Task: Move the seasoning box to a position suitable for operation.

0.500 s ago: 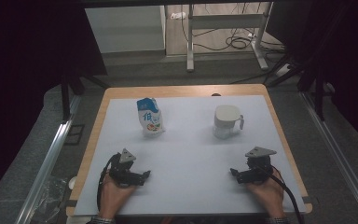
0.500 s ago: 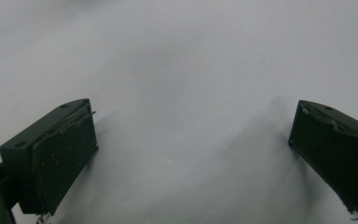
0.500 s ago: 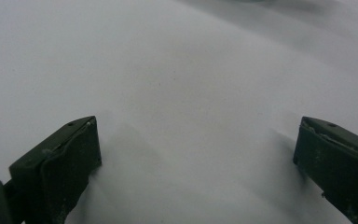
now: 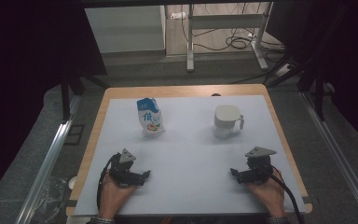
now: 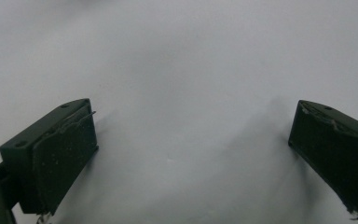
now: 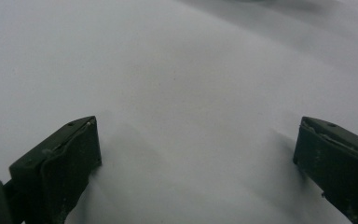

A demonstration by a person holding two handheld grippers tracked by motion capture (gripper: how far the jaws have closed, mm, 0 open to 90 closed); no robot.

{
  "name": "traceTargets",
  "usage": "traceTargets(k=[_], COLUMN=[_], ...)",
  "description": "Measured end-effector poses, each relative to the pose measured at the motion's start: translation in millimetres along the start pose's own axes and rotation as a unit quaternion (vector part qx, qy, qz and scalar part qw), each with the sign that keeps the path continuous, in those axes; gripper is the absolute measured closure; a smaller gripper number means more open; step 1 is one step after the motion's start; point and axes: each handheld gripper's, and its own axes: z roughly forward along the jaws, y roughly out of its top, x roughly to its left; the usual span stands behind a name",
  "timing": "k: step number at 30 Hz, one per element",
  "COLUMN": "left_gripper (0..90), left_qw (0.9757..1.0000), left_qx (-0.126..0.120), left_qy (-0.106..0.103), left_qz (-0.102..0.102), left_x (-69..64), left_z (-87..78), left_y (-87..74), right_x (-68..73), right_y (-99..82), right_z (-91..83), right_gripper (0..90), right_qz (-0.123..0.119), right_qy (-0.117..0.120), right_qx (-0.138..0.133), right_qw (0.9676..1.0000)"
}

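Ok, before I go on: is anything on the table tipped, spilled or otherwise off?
Nothing stands out. The blue and white pouch stands upright at the far left of the white mat, and the white jug stands upright at the far right with no spill around either. Both tongs rest open near the front edge.

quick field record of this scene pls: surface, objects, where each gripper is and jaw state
surface: white sheet over a wooden table
far left object: blue and white pouch, upright
far right object: white jug with handle, upright
left gripper: near edge, left side, low over the sheet, jaws open, nothing between them
right gripper: near edge, right side, low over the sheet, jaws open, nothing between them
contact: neither gripper touches the pouch or the jug
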Motion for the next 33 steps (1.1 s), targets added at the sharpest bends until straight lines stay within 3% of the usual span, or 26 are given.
traceTargets(k=[16, 21, 28, 33], left_gripper=[0.9, 0.9, 1.0, 1.0], left_qw=[1.0, 1.0, 1.0, 1.0], left_qx=[0.0, 0.0, 0.0, 0.0], left_qy=[0.0, 0.0, 0.0, 0.0], left_qz=[0.0, 0.001, 0.001, 0.001], left_x=[0.0, 0.0, -0.1, 0.0], left_z=[0.0, 0.0, 0.0, 0.0], left_y=[0.0, 0.0, -0.1, -0.1], right_x=[0.0, -0.7, -2.6, -4.0], right_y=[0.8, 0.6, 4.4, 12.4], right_z=[-1.8, -5.5, -7.5, -11.8], right_gripper=[3.8, 9.5, 11.3, 11.4], right_qz=[-0.001, -0.006, 0.02, 0.017], right_qy=[0.0, -0.009, 0.016, 0.011], right_qx=[0.001, -0.007, -0.024, -0.039], right_qw=[1.0, 0.9999, 0.9994, 0.999])
